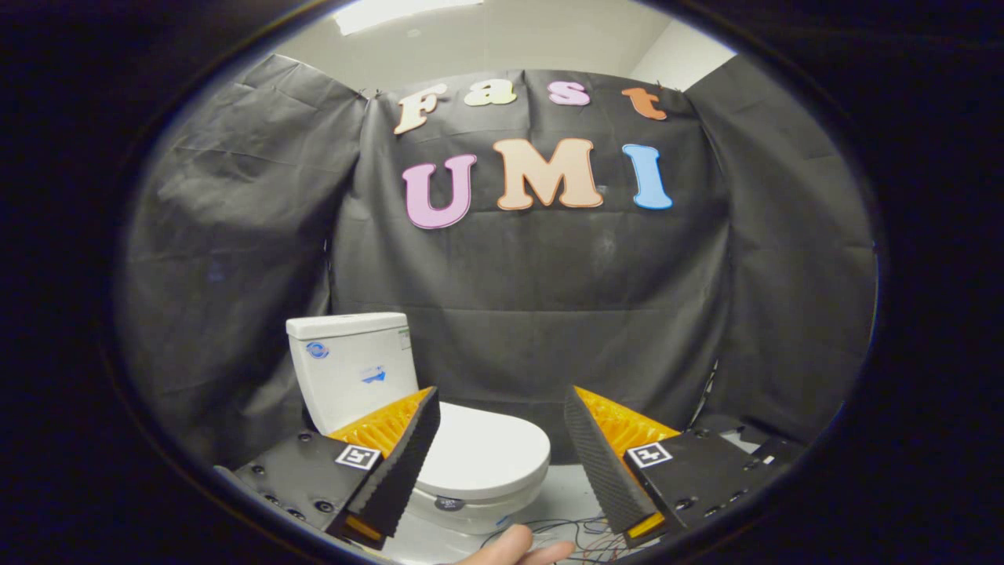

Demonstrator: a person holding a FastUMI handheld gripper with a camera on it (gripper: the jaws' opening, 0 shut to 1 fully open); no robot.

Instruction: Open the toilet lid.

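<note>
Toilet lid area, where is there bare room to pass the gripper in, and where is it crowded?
The open hand-held gripper has free space between the closed toilet lid and the black cloth wall. It is crowded below, where loose wires and a hand sit on the floor.

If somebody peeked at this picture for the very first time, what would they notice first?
Probably the white toilet standing against the black cloth wall, with its lid shut flat. Next, the tool up close, its two fingers spread wide open, the lid lying just beyond and between them. A hand peeks in below the fingers, by some thin wires on the floor.
</note>
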